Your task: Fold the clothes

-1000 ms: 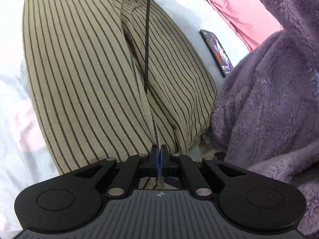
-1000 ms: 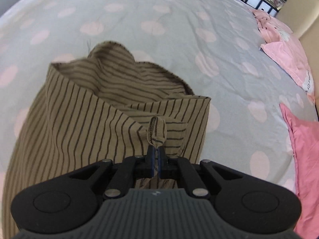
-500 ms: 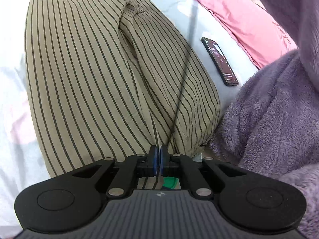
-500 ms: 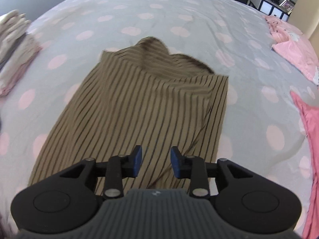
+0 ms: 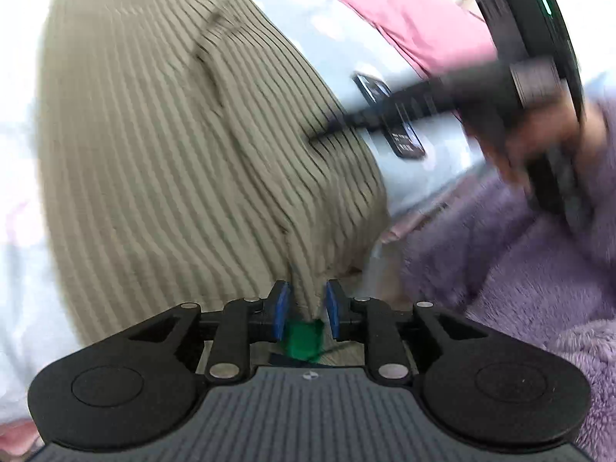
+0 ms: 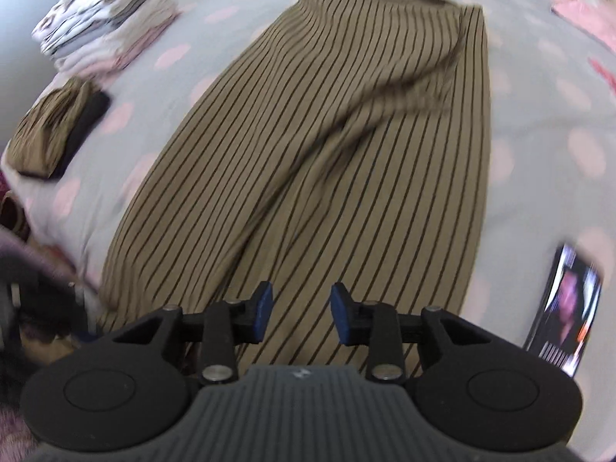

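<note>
Both grippers, left [image 5: 304,306] and right [image 6: 301,312], had open jaws; the striped trousers [image 6: 346,146] could slide off the bed [image 6: 539,96] edge.

Trousers [image 6: 327,146] lie lengthwise on the bed [image 6: 539,123]; phone [image 6: 566,308] right of them; folded stack [image 6: 111,19] far left.

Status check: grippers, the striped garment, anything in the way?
Left gripper jaws open, fabric ridge between them. Right gripper jaws open, empty. Striped garment lies lengthwise on the bed. Phone beside its right edge.
</note>
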Available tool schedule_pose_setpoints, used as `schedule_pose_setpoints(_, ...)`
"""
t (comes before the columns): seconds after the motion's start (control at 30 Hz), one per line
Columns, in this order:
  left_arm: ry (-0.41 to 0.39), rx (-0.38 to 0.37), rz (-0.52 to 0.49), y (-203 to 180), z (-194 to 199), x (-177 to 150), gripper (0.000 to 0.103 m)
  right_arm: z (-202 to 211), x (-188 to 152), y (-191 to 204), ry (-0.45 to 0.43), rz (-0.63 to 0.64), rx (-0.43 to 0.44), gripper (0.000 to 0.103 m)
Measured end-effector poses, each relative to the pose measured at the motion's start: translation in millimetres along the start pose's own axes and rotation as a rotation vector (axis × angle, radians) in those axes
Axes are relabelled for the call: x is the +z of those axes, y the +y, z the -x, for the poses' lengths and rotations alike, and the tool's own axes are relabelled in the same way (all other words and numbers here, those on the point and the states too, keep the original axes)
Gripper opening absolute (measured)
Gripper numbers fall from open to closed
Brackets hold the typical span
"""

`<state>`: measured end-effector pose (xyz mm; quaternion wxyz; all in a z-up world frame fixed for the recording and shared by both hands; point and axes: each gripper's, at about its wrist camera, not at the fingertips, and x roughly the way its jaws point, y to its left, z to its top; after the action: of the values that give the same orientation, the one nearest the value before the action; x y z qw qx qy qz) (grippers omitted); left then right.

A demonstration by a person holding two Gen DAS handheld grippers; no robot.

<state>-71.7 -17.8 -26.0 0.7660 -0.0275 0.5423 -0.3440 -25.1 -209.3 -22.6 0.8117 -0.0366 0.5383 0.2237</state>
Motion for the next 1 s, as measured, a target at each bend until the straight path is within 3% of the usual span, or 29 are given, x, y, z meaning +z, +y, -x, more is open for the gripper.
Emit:
schedule_pose_setpoints(0.1, -0.004, 0.101, -0.051, -3.7, 7.9, -8.4, 0.023, 1.2, -33.6, 12.3, -0.004, -0.059, 0.042, 0.036)
schedule_pose_setpoints(0.17, 0.018, 0.138, -0.100, -10.1, -0.8, -13.7, 0.036, -0.5, -52.3, 22.1, -0.004, -0.079, 0.055, 0.036)
schedule_pose_setpoints(0.23, 0.040, 0.169, -0.146, -16.5, -11.3, -18.3, 0.040, -4.4, -67.6, 33.4, -0.003, -0.083, 0.053, 0.037)
schedule_pose_setpoints(0.43, 0.090, 0.242, -0.246, -27.4, -39.7, -34.3, 0.041, -27.9, -79.6, 56.0, 0.007, -0.012, -0.005, 0.037)
schedule_pose_setpoints(0.5, 0.095, 0.251, -0.236, -27.6, -47.1, -40.3, 0.031, -36.9, -79.9, 58.3, 0.007, 0.003, -0.030, 0.034)
schedule_pose_setpoints(0.53, 0.102, 0.245, -0.228, -26.0, -48.9, -40.6, 0.018, -40.7, -79.9, 58.8, 0.005, 0.010, -0.041, 0.029)
schedule_pose_setpoints(0.57, 0.104, 0.234, -0.212, -23.7, -48.4, -40.7, 0.009, -40.9, -79.2, 59.2, 0.004, 0.015, -0.049, 0.011)
schedule_pose_setpoints(0.6, 0.102, 0.219, -0.191, -21.0, -46.5, -40.7, 0.006, -38.5, -79.3, 59.1, 0.008, 0.018, -0.042, 0.005)
schedule_pose_setpoints(0.7, 0.052, 0.138, -0.105, -12.1, -31.1, -40.1, 0.000, -24.2, -81.3, 57.5, 0.006, 0.009, -0.009, 0.002)
schedule_pose_setpoints(0.83, -0.035, -0.085, 0.063, 6.6, -13.4, -38.7, 0.000, -2.0, -83.5, 55.4, -0.025, -0.003, 0.060, 0.001)
schedule_pose_setpoints(1.0, -0.011, -0.063, 0.046, 5.9, -14.9, -38.2, 0.000, -2.4, -80.6, 62.3, -0.016, 0.044, 0.082, 0.002)
